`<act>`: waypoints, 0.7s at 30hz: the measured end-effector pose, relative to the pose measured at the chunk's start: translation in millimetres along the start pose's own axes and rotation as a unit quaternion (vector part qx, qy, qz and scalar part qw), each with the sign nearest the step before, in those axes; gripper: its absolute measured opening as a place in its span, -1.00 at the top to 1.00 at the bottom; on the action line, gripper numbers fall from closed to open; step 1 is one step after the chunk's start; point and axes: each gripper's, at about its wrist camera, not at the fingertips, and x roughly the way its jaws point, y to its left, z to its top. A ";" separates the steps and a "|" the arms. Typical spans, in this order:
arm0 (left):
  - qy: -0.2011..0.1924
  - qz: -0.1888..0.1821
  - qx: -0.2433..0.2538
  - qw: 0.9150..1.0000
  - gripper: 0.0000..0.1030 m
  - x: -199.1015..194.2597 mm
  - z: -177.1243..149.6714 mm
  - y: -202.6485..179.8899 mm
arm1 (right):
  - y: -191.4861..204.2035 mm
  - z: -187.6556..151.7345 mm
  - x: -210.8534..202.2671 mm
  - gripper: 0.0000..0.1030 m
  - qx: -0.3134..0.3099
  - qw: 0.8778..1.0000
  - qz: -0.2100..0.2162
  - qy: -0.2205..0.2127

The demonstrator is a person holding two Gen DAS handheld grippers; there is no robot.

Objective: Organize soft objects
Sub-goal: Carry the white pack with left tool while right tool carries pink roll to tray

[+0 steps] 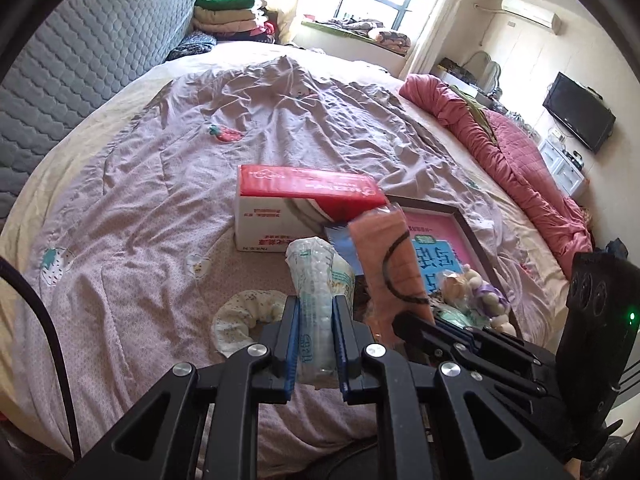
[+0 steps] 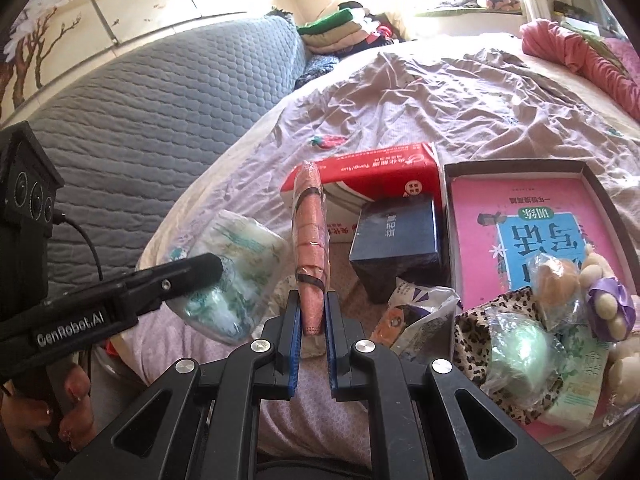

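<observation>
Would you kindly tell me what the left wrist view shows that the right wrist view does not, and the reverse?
Only the left wrist view shows the wall television, the air conditioner and a white spotted sock on the bed.

Only the right wrist view shows the leopard-print cloth, the dark blue box in full and the green wrapped ball.

Both show the left gripper shut on the clear wrapped pack, the right gripper shut on the pink wrapped roll, the red-and-white carton and the pink book.
</observation>
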 end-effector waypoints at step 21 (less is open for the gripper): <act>-0.012 -0.015 0.061 0.998 0.69 -18.3 0.6 -83.1 | -42.4 12.0 -86.1 0.79 0.050 0.996 -0.017 -0.075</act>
